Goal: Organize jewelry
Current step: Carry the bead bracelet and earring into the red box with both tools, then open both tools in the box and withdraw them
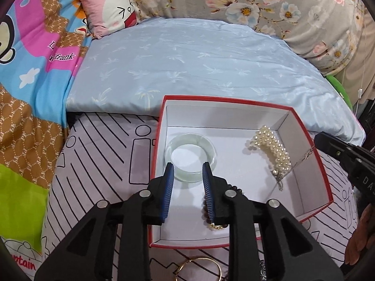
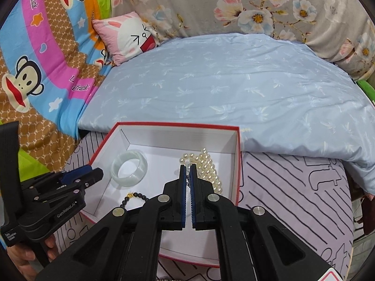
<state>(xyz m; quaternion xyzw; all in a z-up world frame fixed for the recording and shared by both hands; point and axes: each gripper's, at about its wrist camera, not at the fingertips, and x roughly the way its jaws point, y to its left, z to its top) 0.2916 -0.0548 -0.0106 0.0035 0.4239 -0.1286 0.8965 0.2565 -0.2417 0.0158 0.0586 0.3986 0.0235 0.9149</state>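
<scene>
A red box [image 1: 229, 100] with a white inside lies on the bed. In it are a pale jade bangle [image 1: 212, 151], a pearl bracelet [image 1: 274, 149] and a dark bead bracelet [image 1: 216, 226] with gold beads. My left gripper [image 1: 188, 171] hangs open over the box floor, with the bangle just beyond its tips and the bead bracelet beside its right finger. My right gripper [image 2: 188, 167] is shut on a thin silver chain [image 2: 187, 182], next to the pearl bracelet [image 2: 208, 168]. The chain [image 1: 302, 159] slopes down from the right gripper [image 1: 320, 138] to the box floor.
A gold bangle [image 1: 199, 261] lies on the striped sheet in front of the box. A folded light blue quilt [image 1: 199, 58] lies behind the box, with a pink cushion [image 1: 110, 7] beyond it. A hand [image 2: 25, 257] holds the left gripper [image 2: 95, 172].
</scene>
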